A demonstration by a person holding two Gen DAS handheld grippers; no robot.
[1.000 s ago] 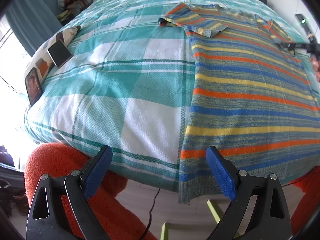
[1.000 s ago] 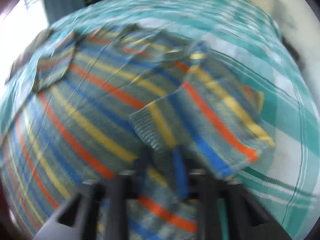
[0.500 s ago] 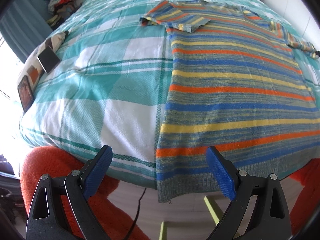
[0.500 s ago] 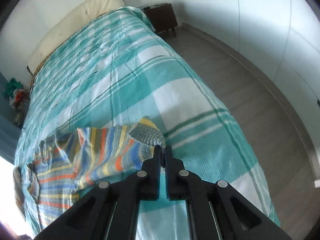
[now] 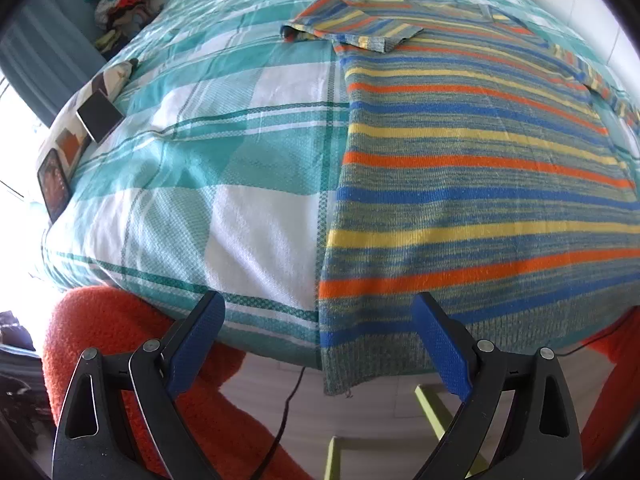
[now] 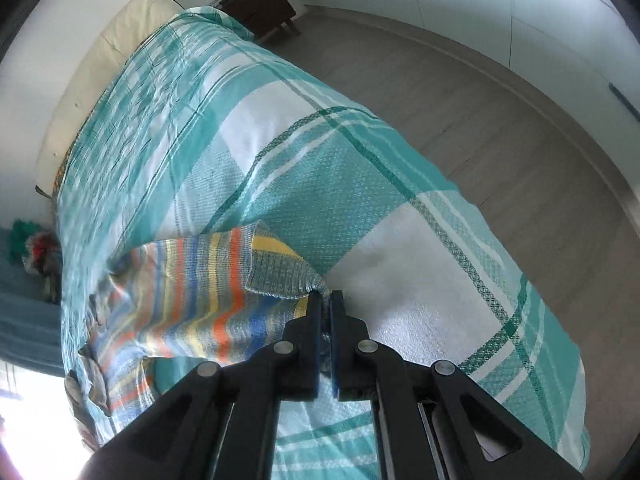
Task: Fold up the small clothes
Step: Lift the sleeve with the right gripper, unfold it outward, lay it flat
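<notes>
In the left view, the left gripper [image 5: 318, 334] is seen nearest, its jaws wide apart with nothing between them, above the hem of the sweater [image 5: 472, 176]. The sweater is spread flat on the bed [image 5: 240, 216], its hem hanging over the near edge, and one sleeve [image 5: 352, 28] is laid out farther back; no fold is seen yet, so the task is judged to be at its start. In the right view, the right gripper [image 6: 326, 300] is pressed together on the cuff [image 6: 280, 276] of the other sleeve, which is held stretched to the side. The clamped cuff is shown only there, and behind it the floor [image 6: 500, 100] and the nightstand [image 6: 260, 8]; the flat body is shown only in the left view.
</notes>
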